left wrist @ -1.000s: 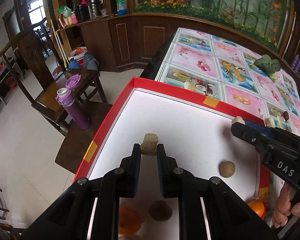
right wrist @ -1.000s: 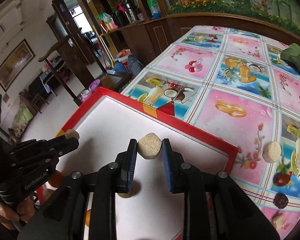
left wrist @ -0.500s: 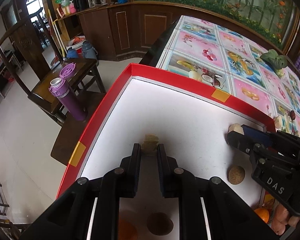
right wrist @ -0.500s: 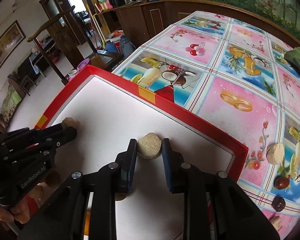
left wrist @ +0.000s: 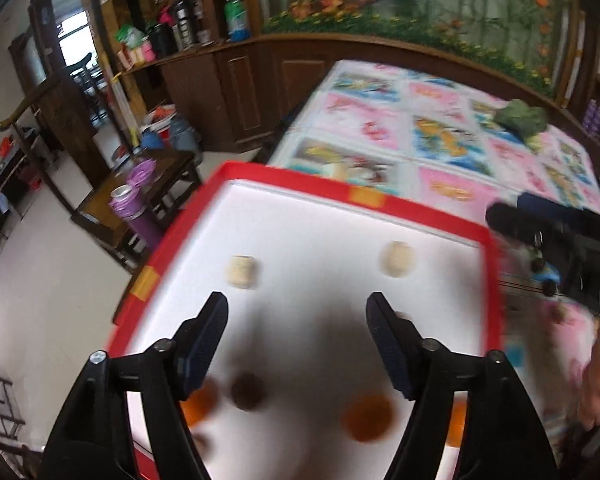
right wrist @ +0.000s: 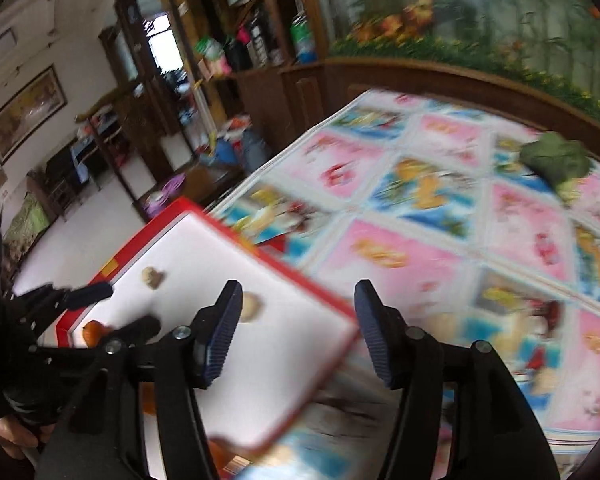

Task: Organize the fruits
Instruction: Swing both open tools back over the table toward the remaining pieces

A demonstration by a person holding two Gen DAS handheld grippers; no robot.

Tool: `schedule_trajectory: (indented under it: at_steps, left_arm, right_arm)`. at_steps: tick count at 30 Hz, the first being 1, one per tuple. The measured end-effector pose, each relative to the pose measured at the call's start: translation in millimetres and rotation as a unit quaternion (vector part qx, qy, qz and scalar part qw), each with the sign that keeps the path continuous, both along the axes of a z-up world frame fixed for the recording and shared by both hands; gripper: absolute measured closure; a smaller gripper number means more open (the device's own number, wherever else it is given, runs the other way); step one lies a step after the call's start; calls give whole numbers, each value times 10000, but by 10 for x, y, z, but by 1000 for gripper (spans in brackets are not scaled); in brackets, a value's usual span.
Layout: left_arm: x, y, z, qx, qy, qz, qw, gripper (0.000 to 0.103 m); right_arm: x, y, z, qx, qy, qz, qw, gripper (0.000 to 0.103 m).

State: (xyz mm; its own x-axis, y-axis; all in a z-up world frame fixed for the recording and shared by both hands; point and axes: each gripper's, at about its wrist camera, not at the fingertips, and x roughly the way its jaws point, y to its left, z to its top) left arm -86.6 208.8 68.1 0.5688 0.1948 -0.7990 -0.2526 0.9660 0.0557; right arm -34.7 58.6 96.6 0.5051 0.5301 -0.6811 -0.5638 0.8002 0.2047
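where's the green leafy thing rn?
Green leafy thing lies on the far right of the patterned tablecloth, well beyond the red tray, near the wooden wall ledge.

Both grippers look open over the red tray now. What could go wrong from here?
1. The two pale pieces lie loose on the red tray's white floor; a low pass by the open left gripper might knock them out of line.
2. The right gripper hangs over the tray's corner; its fingers could clip the rim and jolt everything.
3. Both views are blurred, so the next pick may be misjudged.
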Motion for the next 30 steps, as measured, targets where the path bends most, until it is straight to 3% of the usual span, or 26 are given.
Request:
schedule_trajectory:
  at_steps: [5, 13, 17, 24, 30]
  left_arm:
    - [34, -549, 39, -91, -63, -516, 9986, 31]
    - [102, -1341, -68, -73, 152, -1323, 9911, 27]
    - [139, -1648, -177, -73, 324, -1623, 9862, 27]
    - [211, -1896, -247, -230, 443, -1852, 9814, 27]
    - [253, -1910, -308, -490, 539, -1756, 9818, 27]
  right_arm:
    - [172, -772, 8, 110, 38, -589, 9982, 42]
    - [497, -1905, -170, 345, 640, -1419, 9872, 42]
    - [605, -2317, -217, 846, 992, -1774, 9755, 42]
    - [651, -2317, -392, 915, 1477, -1687, 9702, 42]
    - [605, -2148, -430, 793, 1522, -1397, 9752, 42]
